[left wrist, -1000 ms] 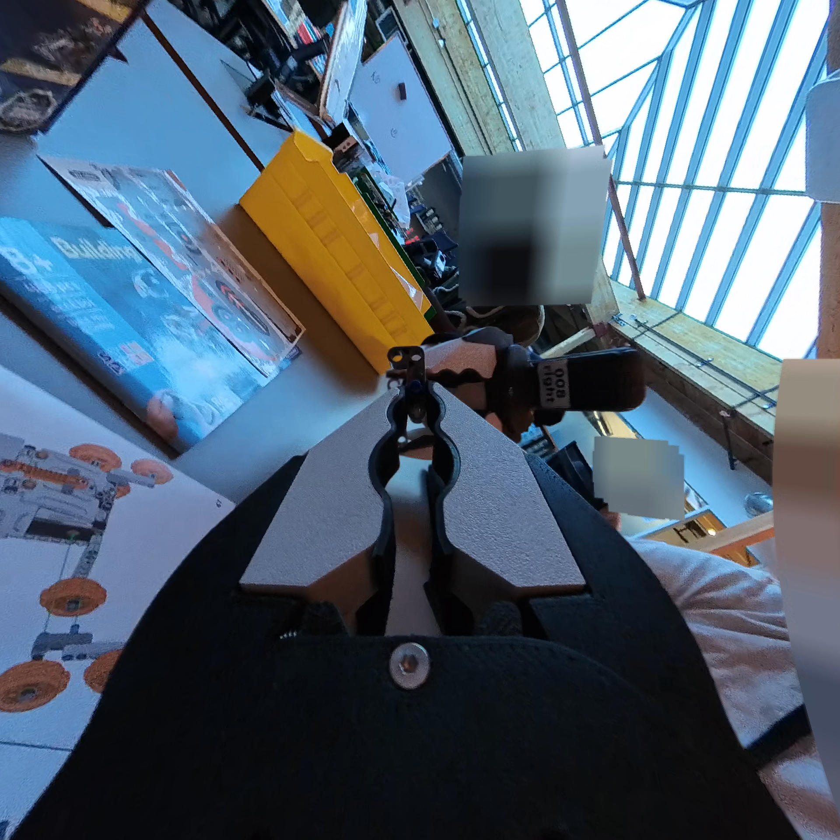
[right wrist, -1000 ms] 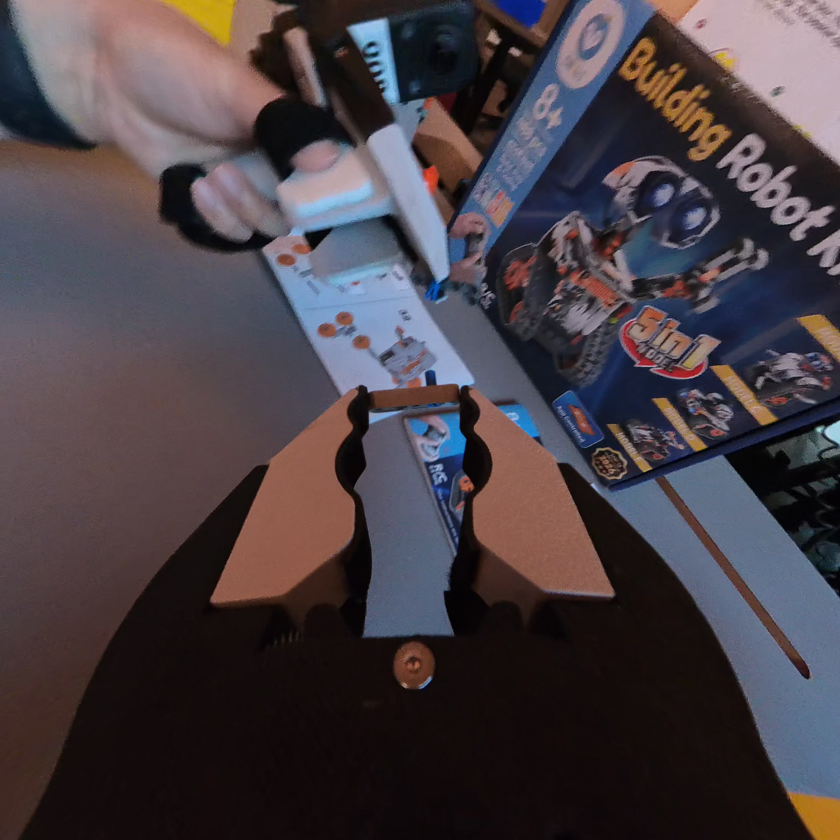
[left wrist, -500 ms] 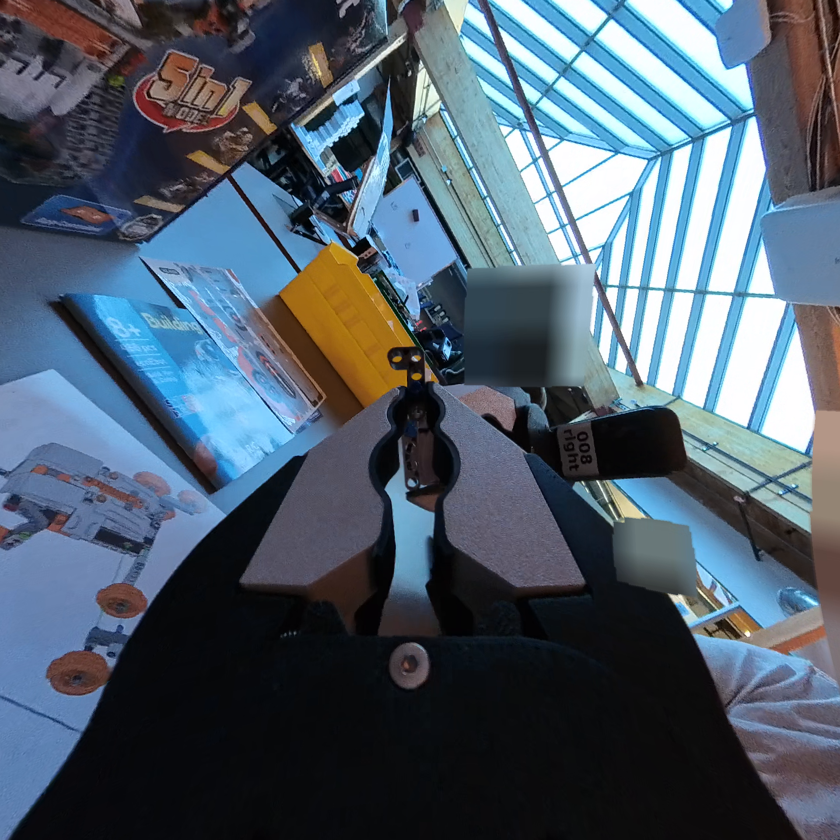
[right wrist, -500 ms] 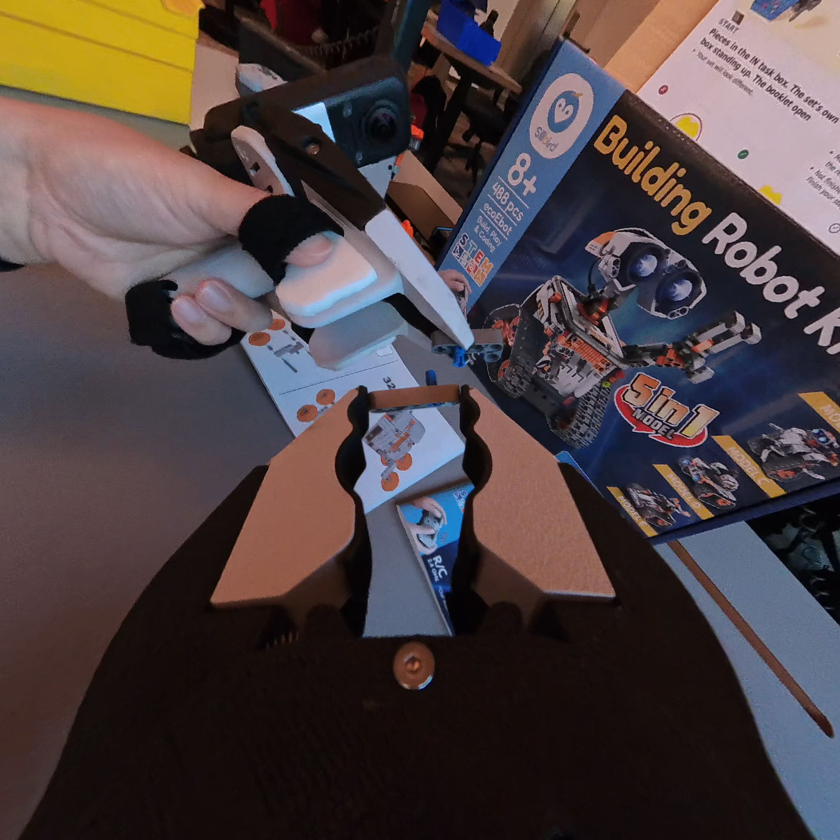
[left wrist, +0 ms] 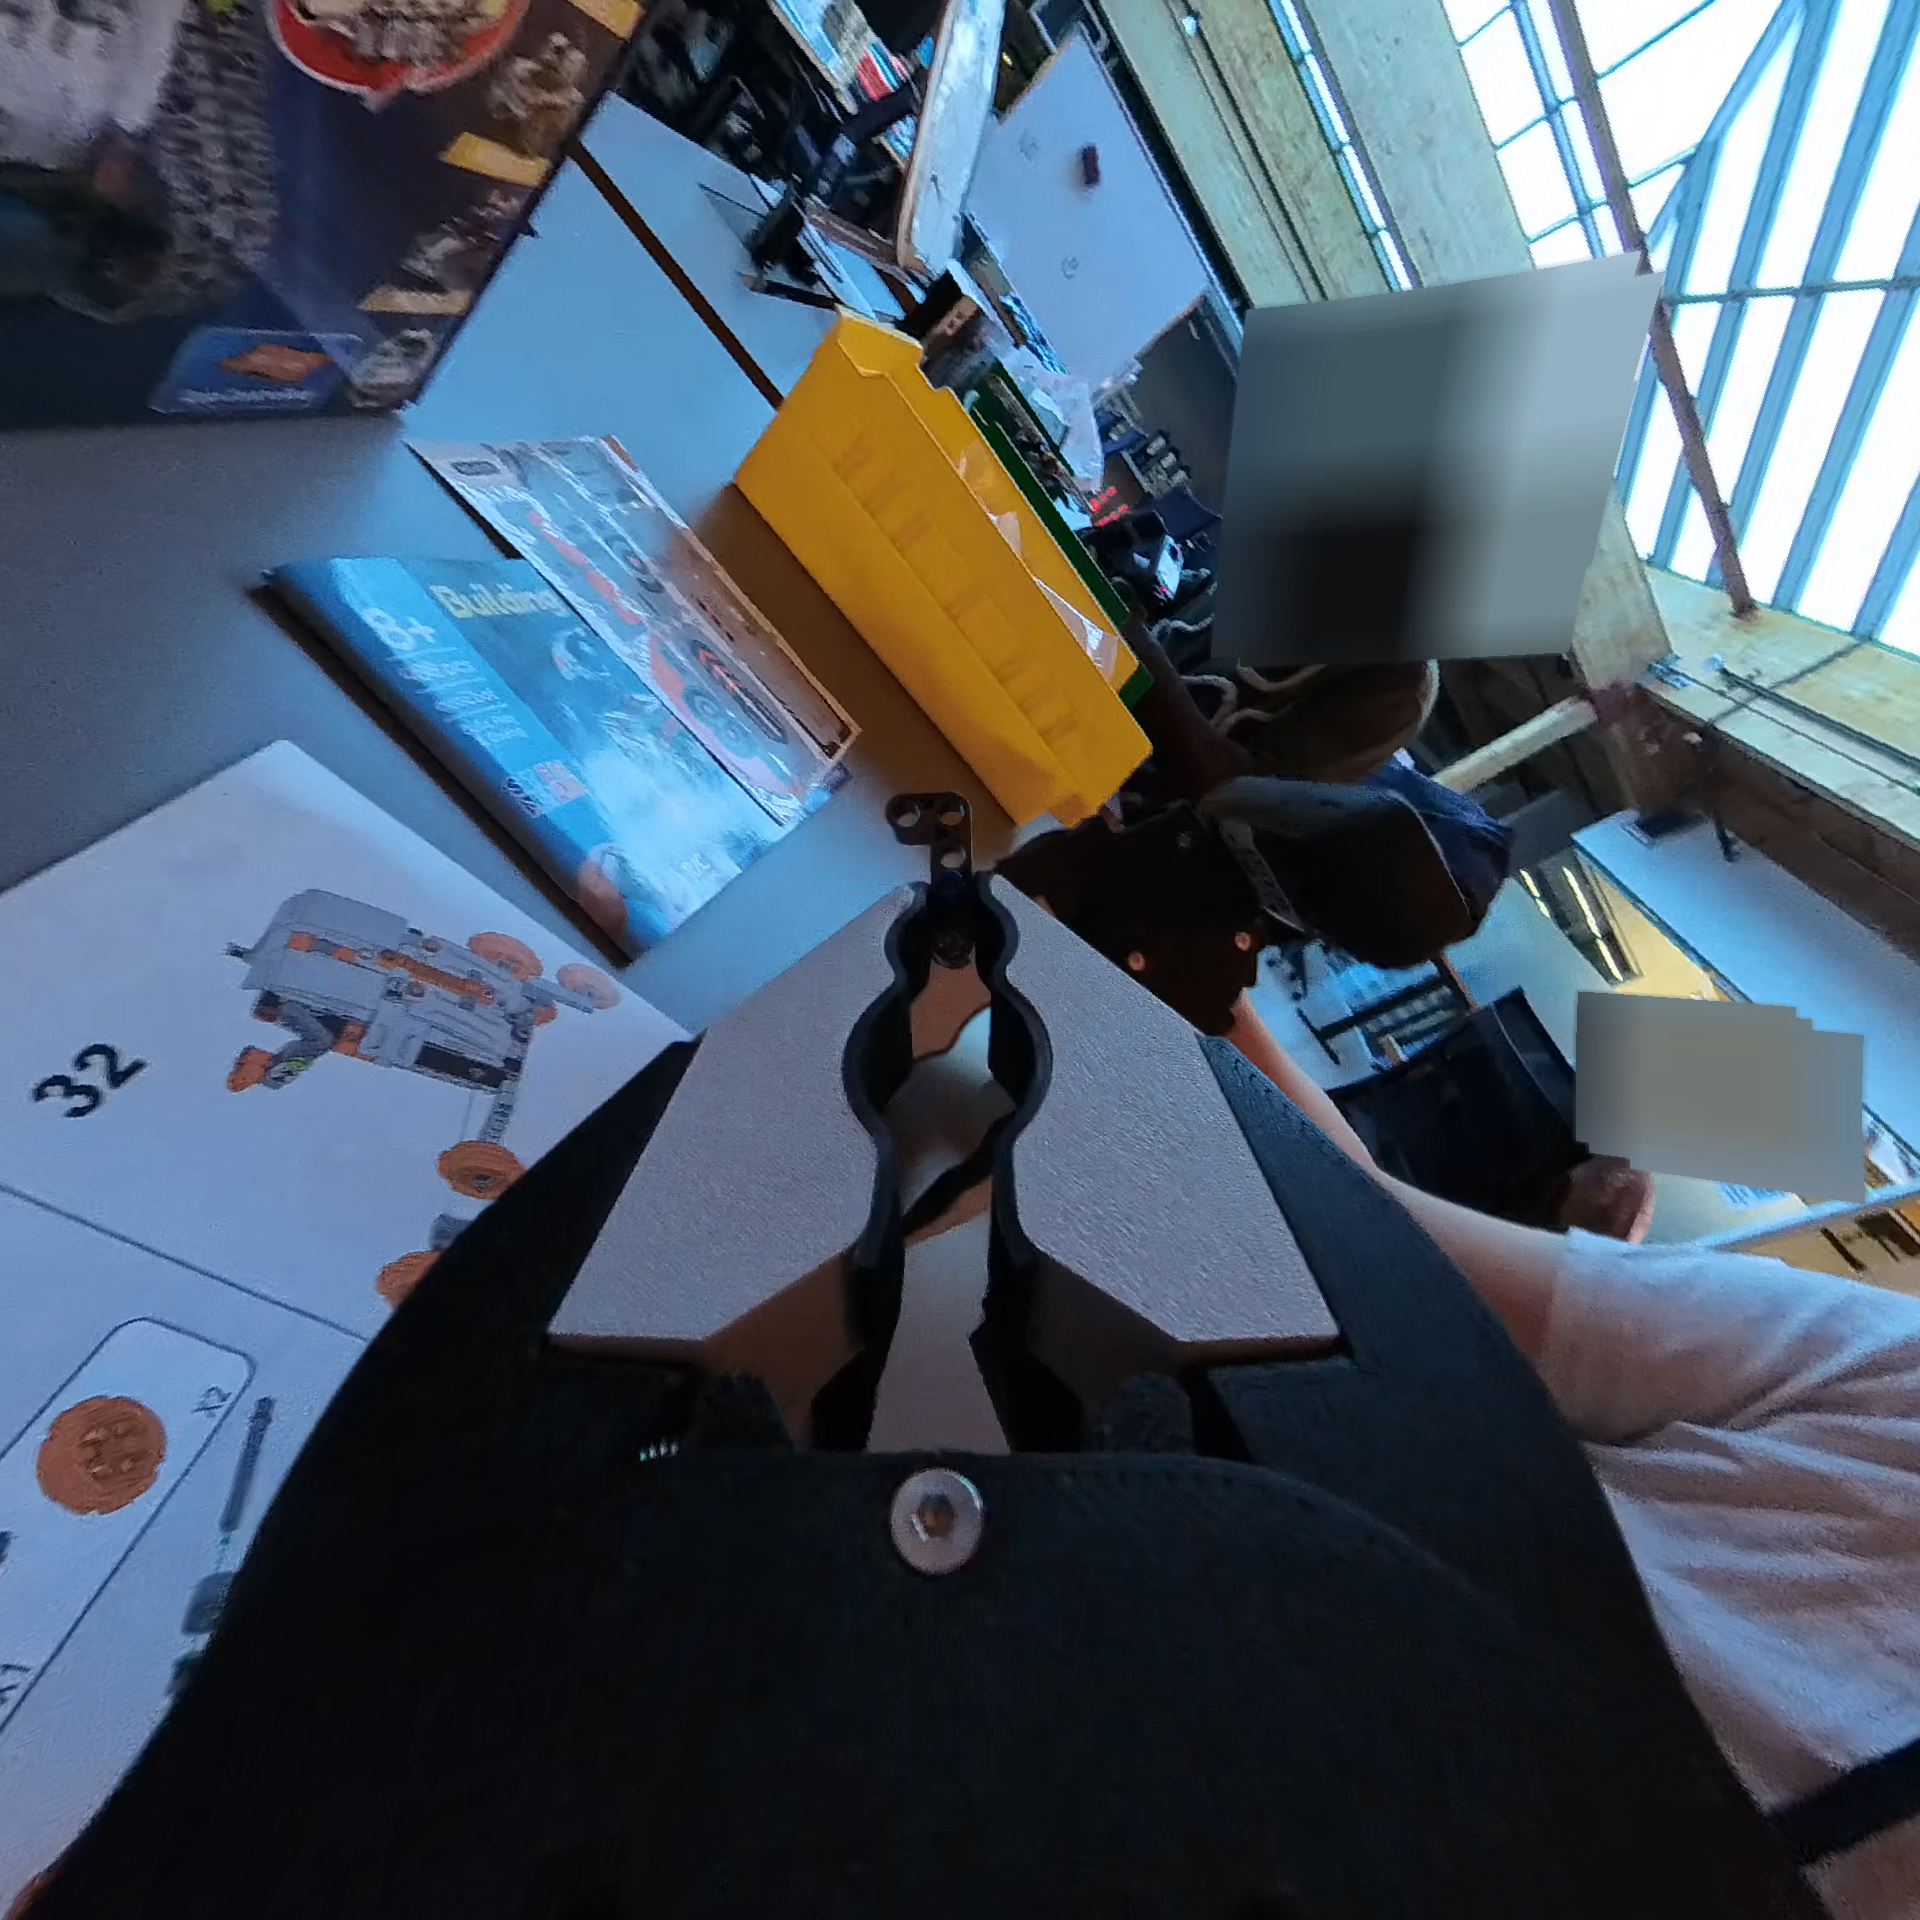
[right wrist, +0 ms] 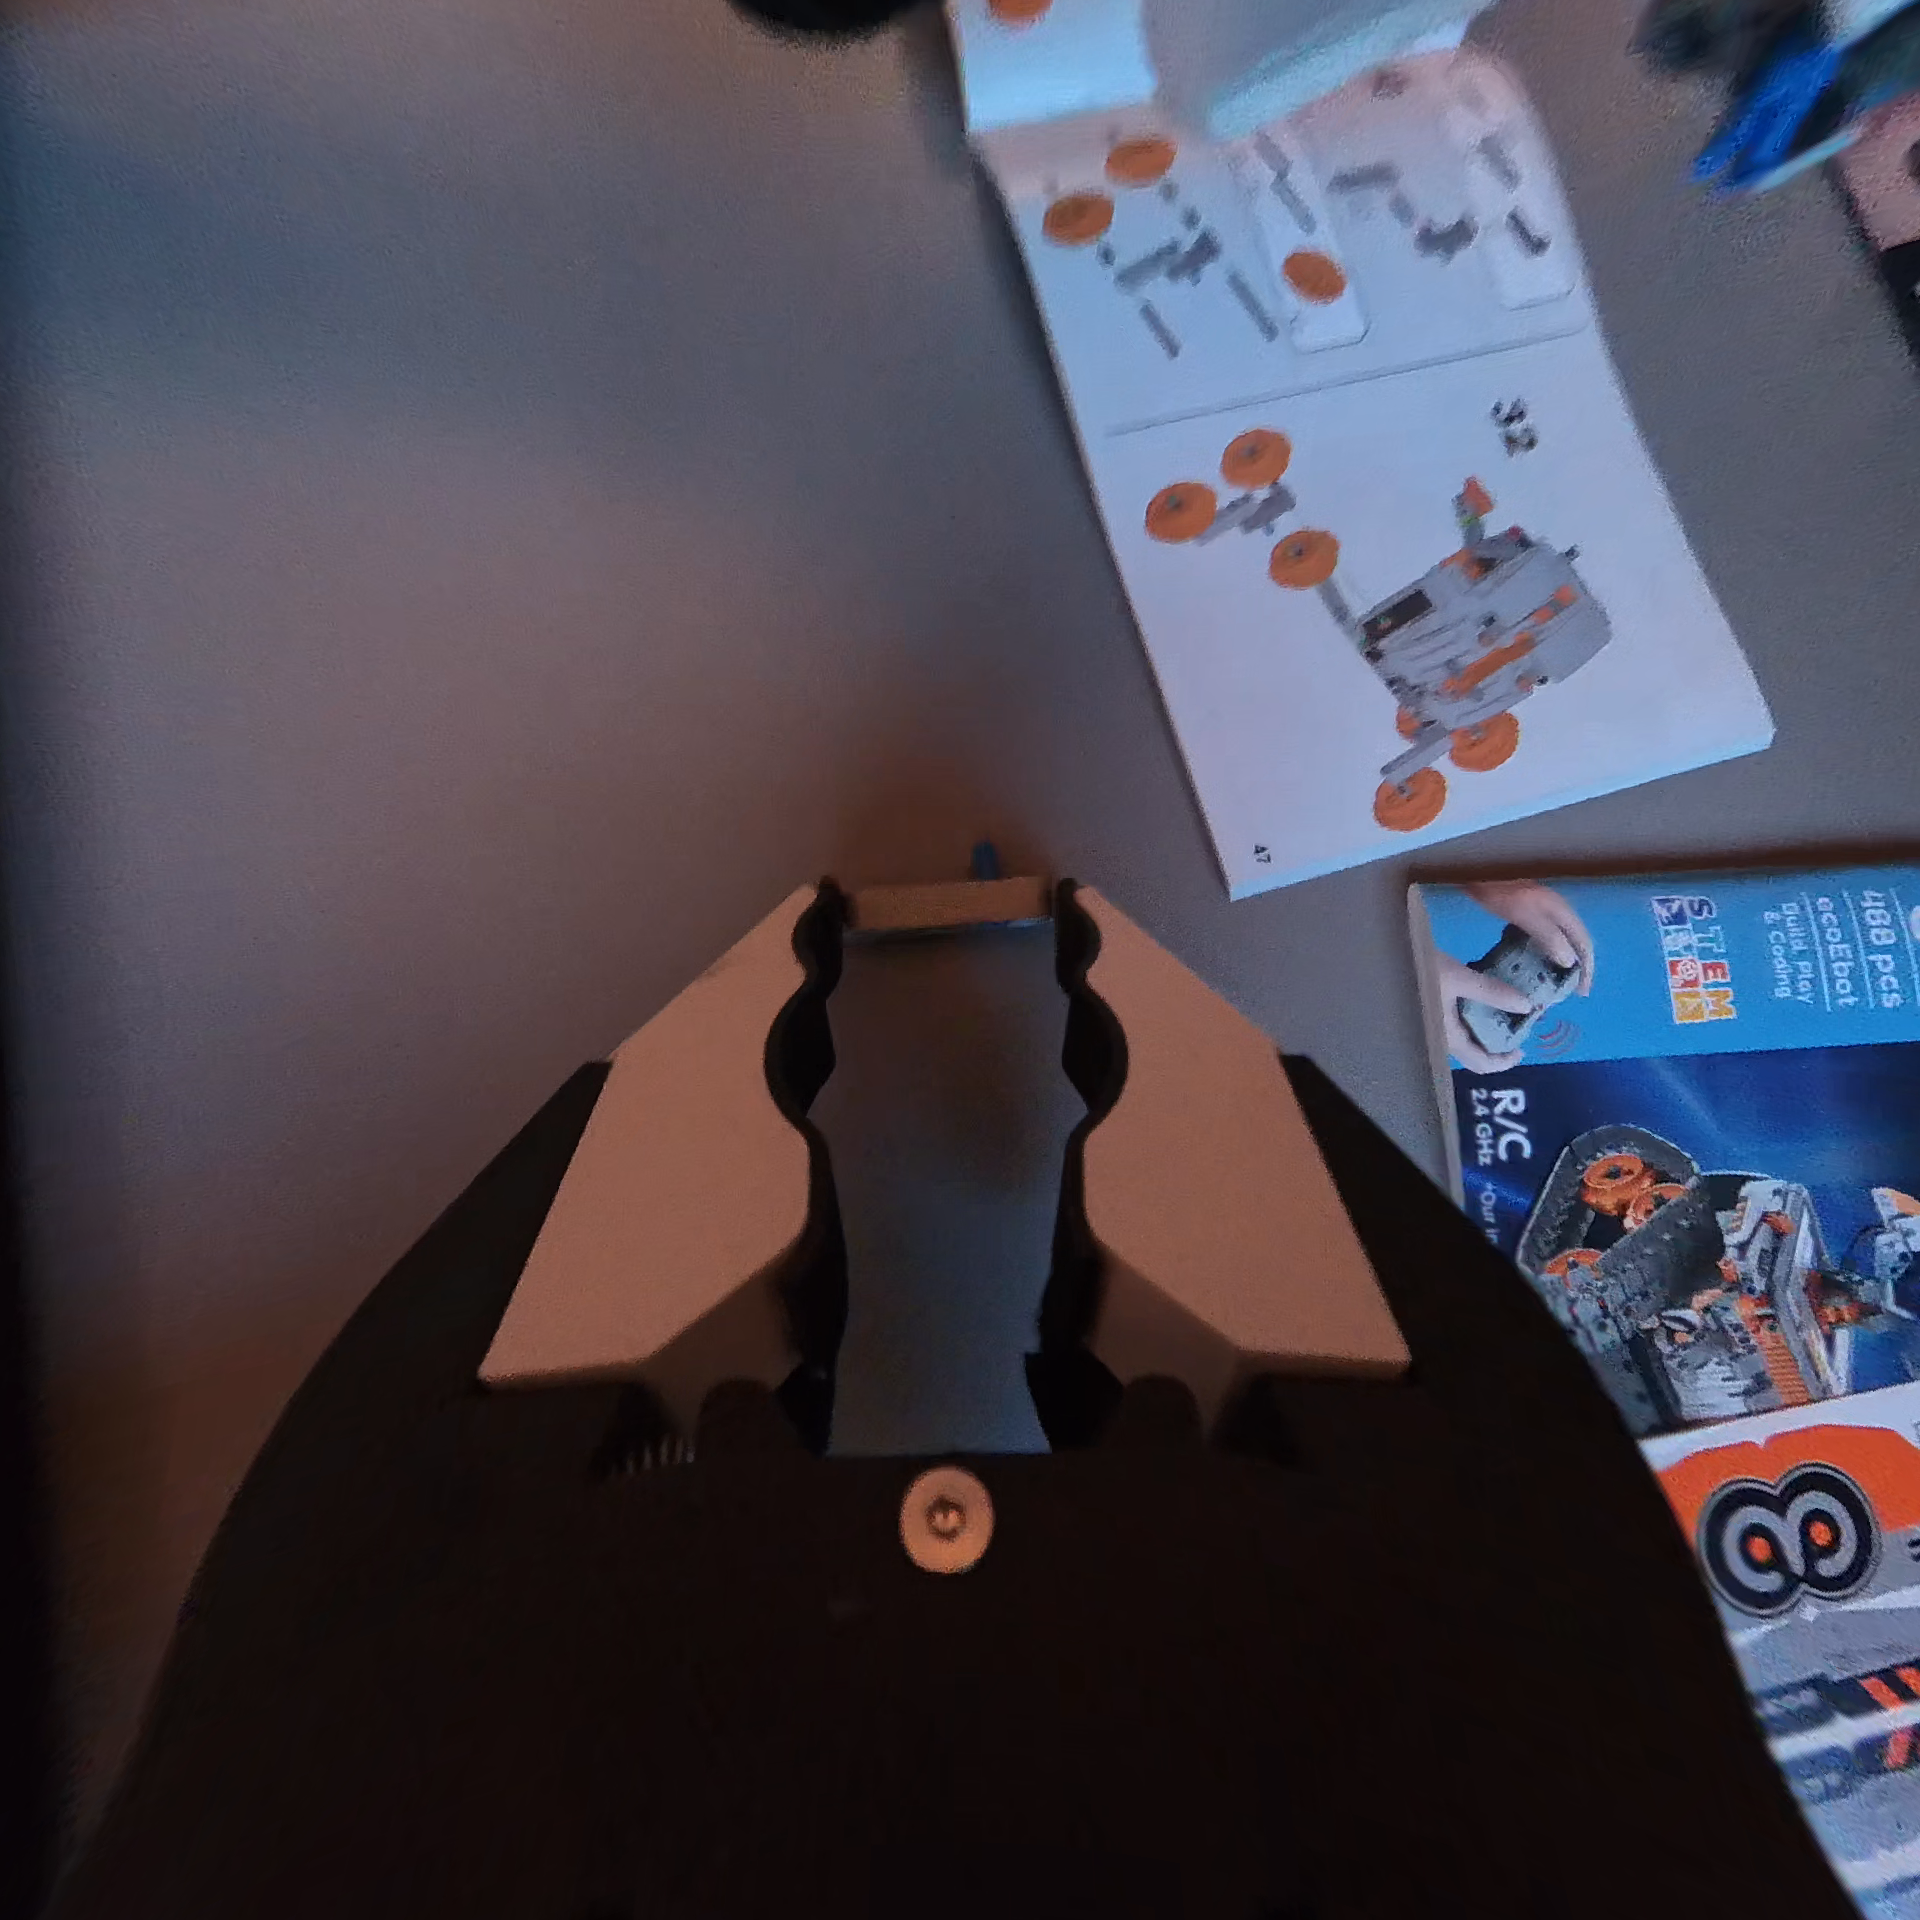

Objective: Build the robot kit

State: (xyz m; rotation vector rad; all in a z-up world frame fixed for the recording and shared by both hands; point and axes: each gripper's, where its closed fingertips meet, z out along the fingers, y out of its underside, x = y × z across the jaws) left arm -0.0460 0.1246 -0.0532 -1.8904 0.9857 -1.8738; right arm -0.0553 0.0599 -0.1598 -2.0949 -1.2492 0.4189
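Now my left gripper (left wrist: pixel 948 896) pinches a small black beam with holes (left wrist: pixel 932 831) at its tips, above the grey table (left wrist: pixel 125 623). My right gripper (right wrist: pixel 943 902) squeezes a flat grey piece (right wrist: pixel 951 900), beside the open instruction booklet (right wrist: pixel 1455 582).

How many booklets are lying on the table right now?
3: the open instruction booklet, a blue-covered booklet just below it, and an orange-and-white booklet against the blue one's far edge. Others may lie outside the frame.
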